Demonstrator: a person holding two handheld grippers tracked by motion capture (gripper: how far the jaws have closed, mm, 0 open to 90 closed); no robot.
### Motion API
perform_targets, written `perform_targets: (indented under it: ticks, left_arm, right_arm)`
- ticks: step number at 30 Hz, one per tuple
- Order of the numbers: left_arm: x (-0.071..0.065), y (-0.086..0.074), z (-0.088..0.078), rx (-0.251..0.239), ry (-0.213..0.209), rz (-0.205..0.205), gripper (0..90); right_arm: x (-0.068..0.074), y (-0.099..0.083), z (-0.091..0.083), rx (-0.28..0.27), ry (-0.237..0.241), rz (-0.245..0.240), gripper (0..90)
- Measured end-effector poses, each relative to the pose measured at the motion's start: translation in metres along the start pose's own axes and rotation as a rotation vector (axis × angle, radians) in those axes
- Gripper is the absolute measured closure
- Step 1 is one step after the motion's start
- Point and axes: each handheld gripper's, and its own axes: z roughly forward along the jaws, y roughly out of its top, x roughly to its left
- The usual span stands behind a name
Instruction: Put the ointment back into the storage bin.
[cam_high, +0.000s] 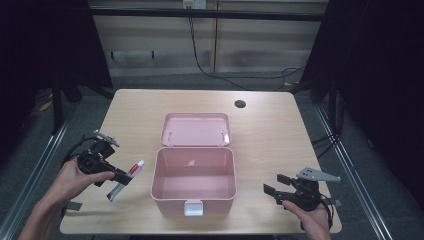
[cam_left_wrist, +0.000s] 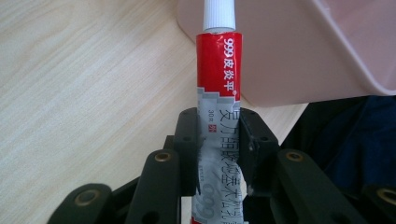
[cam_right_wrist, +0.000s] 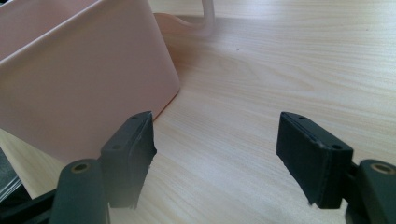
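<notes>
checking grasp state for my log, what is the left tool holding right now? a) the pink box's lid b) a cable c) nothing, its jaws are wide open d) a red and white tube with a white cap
d, since the left tool has its jaws closed on the red and white tube, white cap pointing away toward the pink box, while the right tool is open with nothing between its jaws.

One pink box (cam_high: 194, 181) with one open lid (cam_high: 196, 129), one tube (cam_high: 125, 181), two grippers, one table (cam_high: 270, 130).
</notes>
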Motion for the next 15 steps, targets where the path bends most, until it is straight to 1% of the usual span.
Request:
perform_targets:
  ticks: [3,9,11,12,13,15]
  left_arm:
    - [-0.002,0.001,-0.003,-0.002,0.002,0.000,70.9]
    - [-0.007,0.005,-0.009,0.013,0.006,0.028,70.9]
    - [-0.008,0.006,-0.011,0.009,0.013,0.034,70.9]
    - [-0.009,0.007,-0.013,-0.001,0.017,0.036,70.9]
    - [-0.009,0.007,-0.014,0.005,0.011,0.045,70.9]
    - [-0.011,0.009,-0.016,0.004,0.007,0.051,70.9]
  right_arm:
    - [0.000,0.000,0.000,0.002,0.000,0.001,27.6]
    - [0.000,0.000,0.000,0.001,0.001,0.001,27.5]
    - [0.000,0.000,0.000,0.002,0.000,0.001,27.5]
    - [0.000,0.000,0.000,0.003,-0.001,0.001,27.4]
    - [0.000,0.000,0.000,0.002,0.000,0.000,27.5]
    - [0.000,0.000,0.000,-0.004,0.000,-0.001,27.5]
